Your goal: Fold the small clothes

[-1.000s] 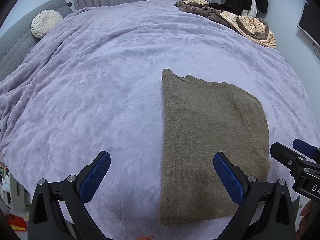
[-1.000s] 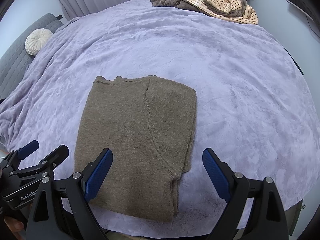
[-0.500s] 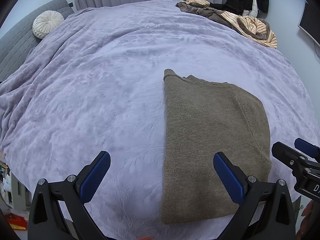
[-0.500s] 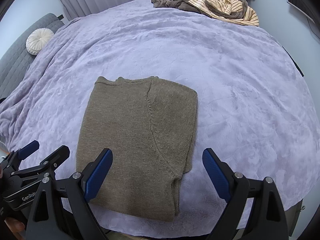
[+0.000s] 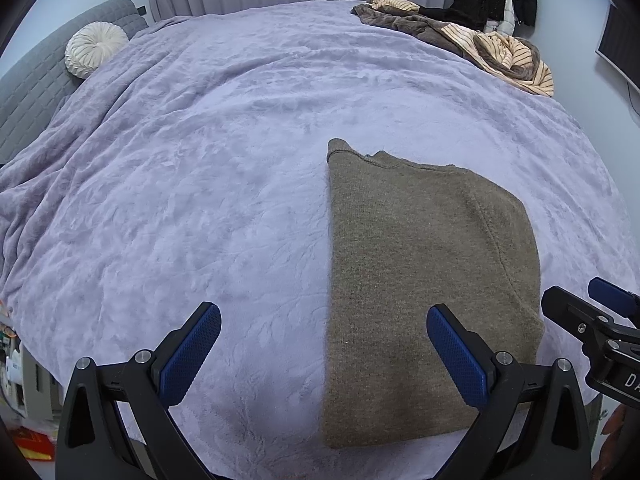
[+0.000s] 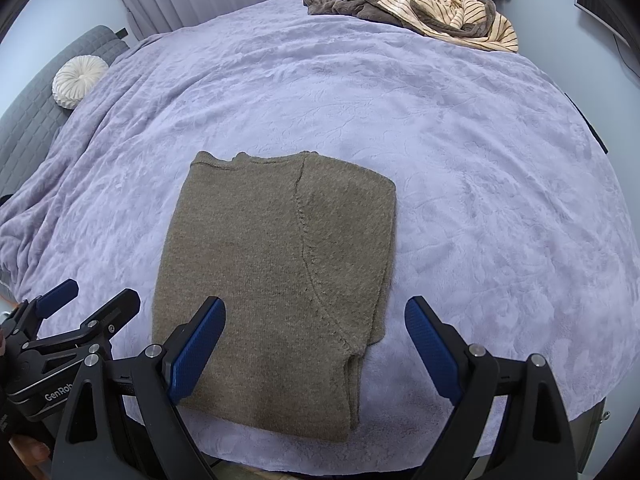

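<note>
A brown knit sweater (image 5: 420, 280) (image 6: 276, 276) lies folded into a narrow rectangle near the front edge of the bed, neckline pointing away from me. My left gripper (image 5: 322, 354) is open above the sweater's left edge, its right finger over the knit. My right gripper (image 6: 316, 348) is open above the sweater's lower right part, where a folded sleeve seam curves down. Neither gripper holds anything. Each gripper also shows in the other's view: the right gripper (image 5: 592, 320) at the right edge, the left gripper (image 6: 80, 312) at the lower left.
A lilac plush blanket (image 5: 200, 184) (image 6: 480, 160) covers the whole bed. A heap of striped and brown clothes (image 5: 480, 48) (image 6: 420, 12) lies at the far right corner. A round white cushion (image 5: 94, 50) (image 6: 78, 80) rests against the grey headboard (image 5: 32, 92) at left.
Both grippers have drifted slightly back and up from the sweater, so it sits a little lower in the views. The sweater itself has not moved.
</note>
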Tool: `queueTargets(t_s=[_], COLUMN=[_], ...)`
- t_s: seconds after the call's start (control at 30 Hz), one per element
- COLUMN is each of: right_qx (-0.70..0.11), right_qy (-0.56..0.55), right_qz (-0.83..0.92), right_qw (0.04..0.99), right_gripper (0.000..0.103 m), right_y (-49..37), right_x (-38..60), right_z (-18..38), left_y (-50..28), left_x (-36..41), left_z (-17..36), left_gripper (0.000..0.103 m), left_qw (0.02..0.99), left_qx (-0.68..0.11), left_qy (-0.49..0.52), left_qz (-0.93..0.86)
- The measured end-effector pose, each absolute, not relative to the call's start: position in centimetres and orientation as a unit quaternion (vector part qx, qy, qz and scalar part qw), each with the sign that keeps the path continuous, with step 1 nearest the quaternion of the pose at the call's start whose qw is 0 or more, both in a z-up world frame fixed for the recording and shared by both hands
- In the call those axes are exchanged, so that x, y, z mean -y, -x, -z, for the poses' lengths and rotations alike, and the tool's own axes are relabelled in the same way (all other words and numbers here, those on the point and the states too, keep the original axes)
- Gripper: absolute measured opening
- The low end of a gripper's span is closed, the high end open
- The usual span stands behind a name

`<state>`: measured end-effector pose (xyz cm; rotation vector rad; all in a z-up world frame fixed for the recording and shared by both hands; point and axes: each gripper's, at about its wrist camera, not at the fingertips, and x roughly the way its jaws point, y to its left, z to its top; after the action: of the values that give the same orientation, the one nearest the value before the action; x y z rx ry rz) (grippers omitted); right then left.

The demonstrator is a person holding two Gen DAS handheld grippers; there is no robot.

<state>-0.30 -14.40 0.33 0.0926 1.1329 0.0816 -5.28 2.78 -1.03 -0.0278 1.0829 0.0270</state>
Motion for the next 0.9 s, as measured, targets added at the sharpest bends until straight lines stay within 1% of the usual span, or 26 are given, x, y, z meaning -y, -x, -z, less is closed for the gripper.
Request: queueTargets(t_s=[0.6,0.9], right_qx=[-0.539,-0.537], right_qy=[-0.042,-0.042], right_qz=[-0.039,-0.039], right_qw=[0.84,0.842], right_gripper=[0.093,0.093], right_y=[0.84,0.85], right_x=[13.9,14.19], right_z=[-0.05,-0.02], left_y=[5.84,5.95], left_x=[-2.52,-2.49], left_z=[0.75,0.84], left_gripper=[0.103,0.103], left_qw=[0.866,0.861], left_qx=[-0.5,-0.508], left_qy=[0.011,0.027], left_qz=[-0.02,-0.008])
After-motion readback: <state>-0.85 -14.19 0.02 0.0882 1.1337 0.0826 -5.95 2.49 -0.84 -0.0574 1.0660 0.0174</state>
